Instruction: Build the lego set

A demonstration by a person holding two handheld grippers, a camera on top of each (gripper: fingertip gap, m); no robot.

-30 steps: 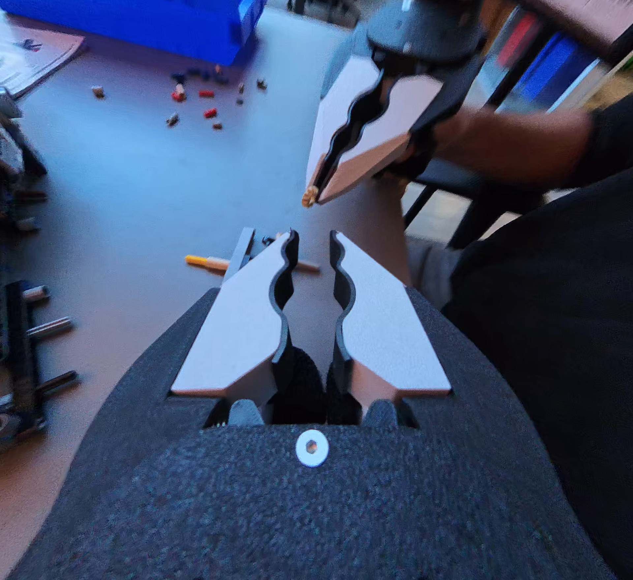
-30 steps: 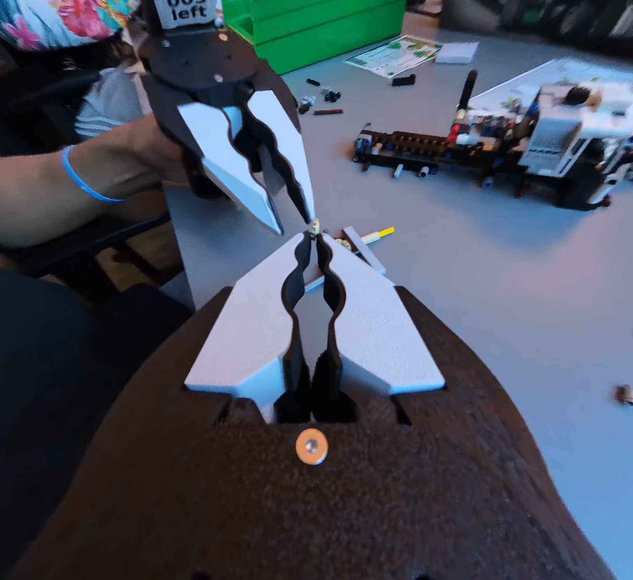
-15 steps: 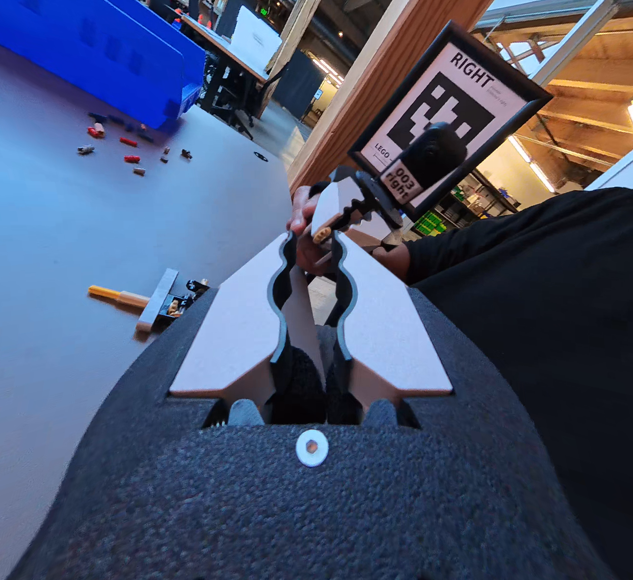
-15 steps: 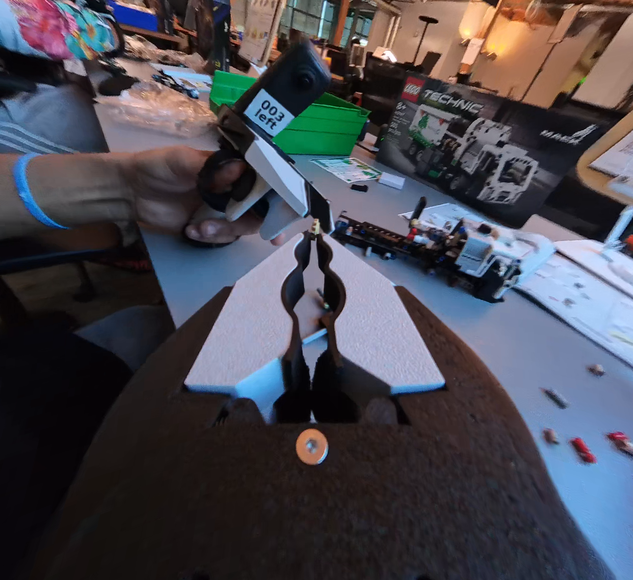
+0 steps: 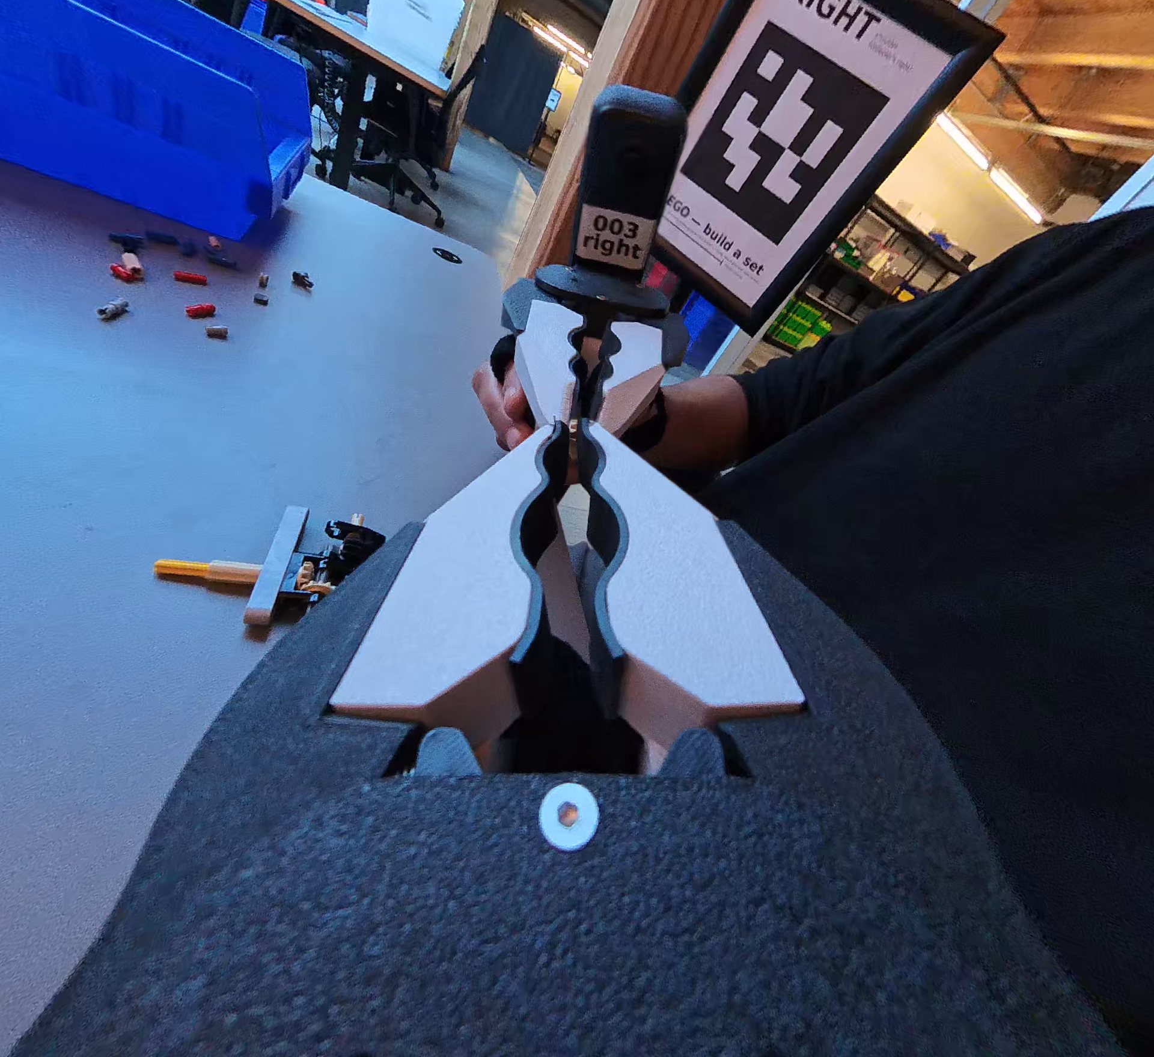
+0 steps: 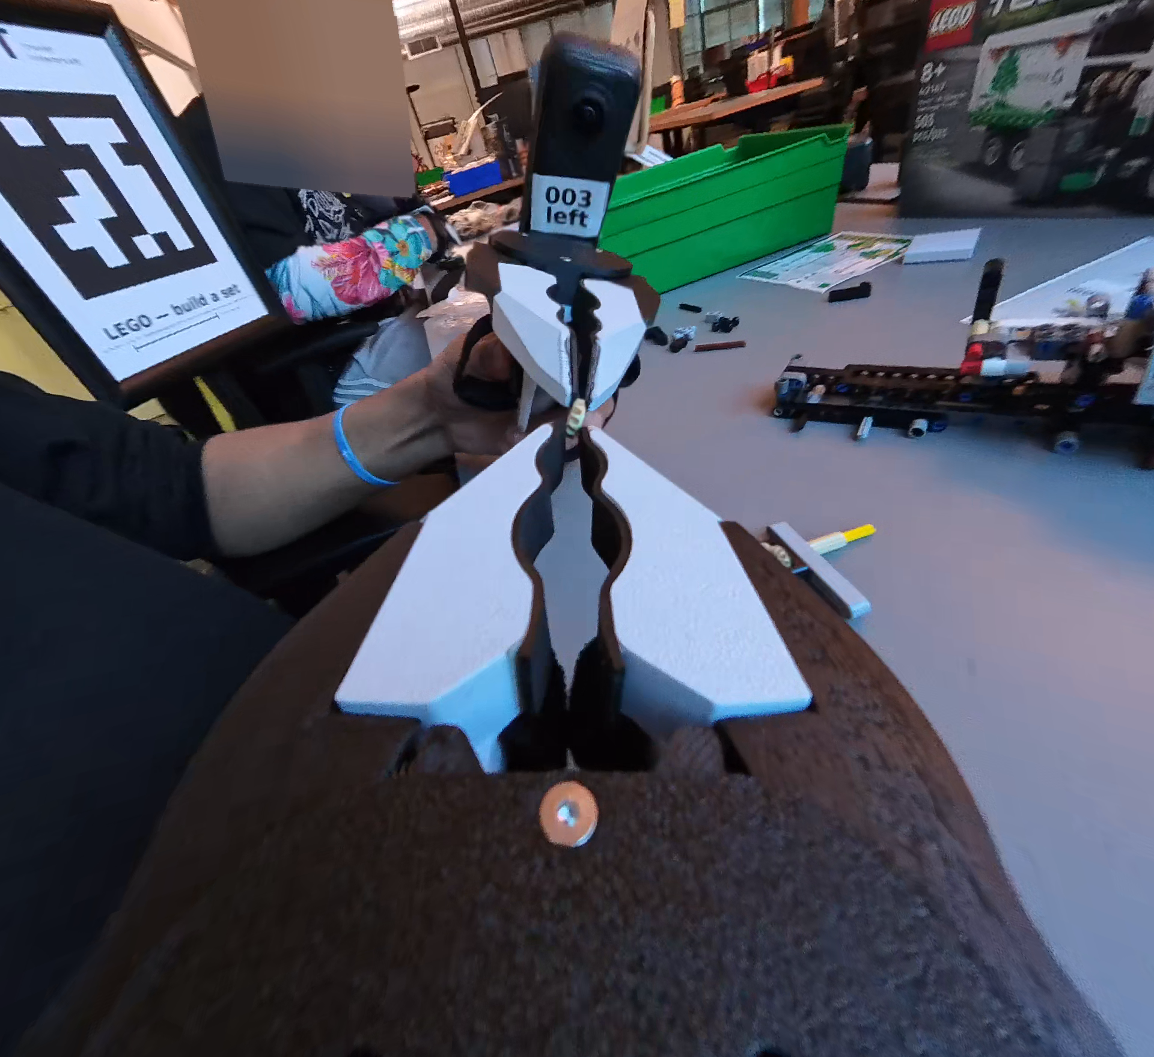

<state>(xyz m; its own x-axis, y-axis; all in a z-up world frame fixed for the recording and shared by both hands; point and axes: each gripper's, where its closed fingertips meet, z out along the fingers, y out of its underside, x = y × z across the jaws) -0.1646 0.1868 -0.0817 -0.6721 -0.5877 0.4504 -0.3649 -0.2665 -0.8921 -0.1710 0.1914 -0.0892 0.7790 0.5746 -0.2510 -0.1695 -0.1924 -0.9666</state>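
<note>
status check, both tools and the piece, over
Right tool shut on small tan pin. Left tool tip to tip with it, closed on same pin. Both raised above table; nothing between.

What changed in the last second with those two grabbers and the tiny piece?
Both grippers tilted up from the table and turned tip to tip. The left gripper, open a second ago, has nearly closed around the tan pin. The right gripper stayed shut on that pin. The grey assembly and loose pieces lie where they were.

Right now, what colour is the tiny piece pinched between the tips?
Tan piece, clearest in the right wrist view.
</note>
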